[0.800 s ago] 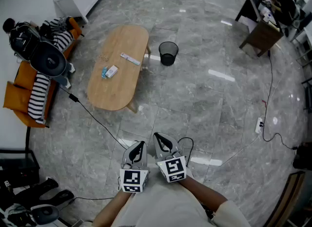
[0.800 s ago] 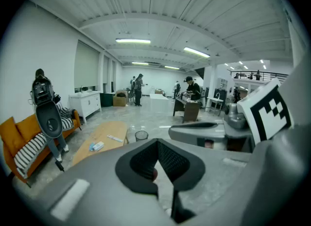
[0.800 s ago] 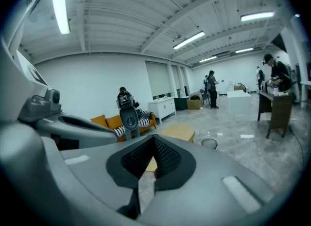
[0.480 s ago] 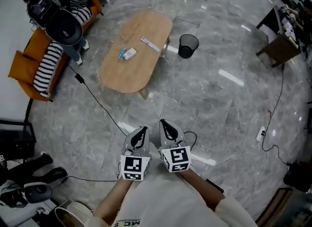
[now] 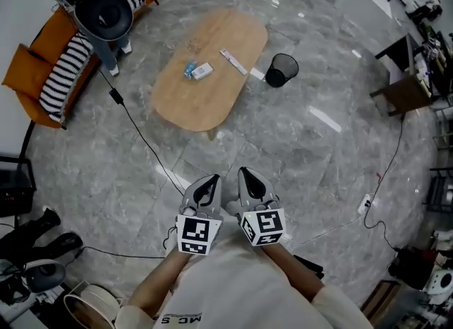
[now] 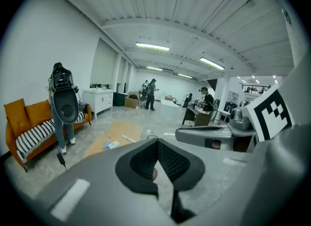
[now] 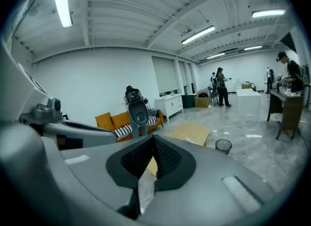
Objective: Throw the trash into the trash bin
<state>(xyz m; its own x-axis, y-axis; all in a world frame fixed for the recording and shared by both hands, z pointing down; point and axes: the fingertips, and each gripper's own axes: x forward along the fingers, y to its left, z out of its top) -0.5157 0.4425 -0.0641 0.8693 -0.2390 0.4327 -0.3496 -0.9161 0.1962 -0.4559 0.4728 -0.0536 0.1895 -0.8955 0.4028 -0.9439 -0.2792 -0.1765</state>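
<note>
Both grippers tucked in close, trash out on the table.

Nearest us, the left gripper (image 5: pixel 207 187) and right gripper (image 5: pixel 249 182) sit side by side at the person's chest, each with its jaws pressed together on nothing. Out ahead, on the oval wooden table (image 5: pixel 205 108), there's a small blue-and-white packet (image 5: pixel 198 71), and just beyond it a flat white strip (image 5: pixel 233 61) lying crosswise, one end aimed at the bin-side edge. The black mesh trash bin (image 5: pixel 282 70) stands on the floor beside that edge.
</note>
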